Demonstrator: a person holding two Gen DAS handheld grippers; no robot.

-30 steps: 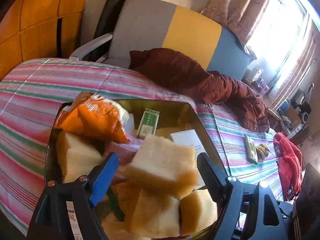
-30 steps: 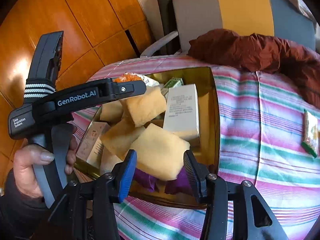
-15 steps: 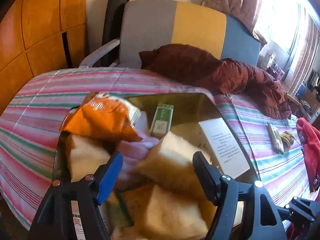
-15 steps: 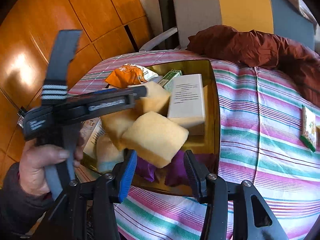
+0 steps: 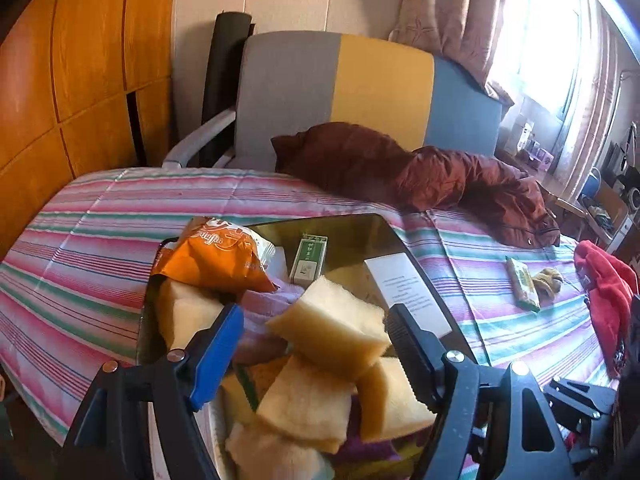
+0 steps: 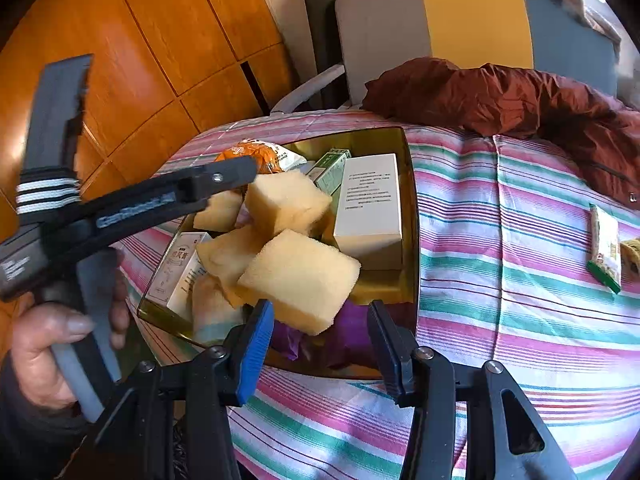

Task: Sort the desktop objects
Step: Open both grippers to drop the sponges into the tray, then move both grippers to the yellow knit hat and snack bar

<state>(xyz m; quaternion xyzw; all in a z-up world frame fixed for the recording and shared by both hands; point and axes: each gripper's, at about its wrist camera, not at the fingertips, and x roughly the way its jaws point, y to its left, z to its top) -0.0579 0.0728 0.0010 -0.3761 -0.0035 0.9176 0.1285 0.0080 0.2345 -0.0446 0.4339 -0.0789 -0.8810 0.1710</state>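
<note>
Overhead, we hold the left gripper (image 5: 314, 330) tilted down over the gold tray (image 6: 410, 216), its jaws opening around a yellow sponge (image 5: 332, 330) — no pad presses it. Our left hand (image 6: 56, 344) grips the handle at the near left. The right gripper (image 6: 320, 322) hovers at the tray's near rim, jaws spread, pinching nothing. Sponges, a white box (image 6: 370, 204) and an orange snack bag (image 5: 216, 256) crowd the tray; a brown jacket (image 5: 420, 172) lies far behind on the striped cover (image 6: 500, 280).
</note>
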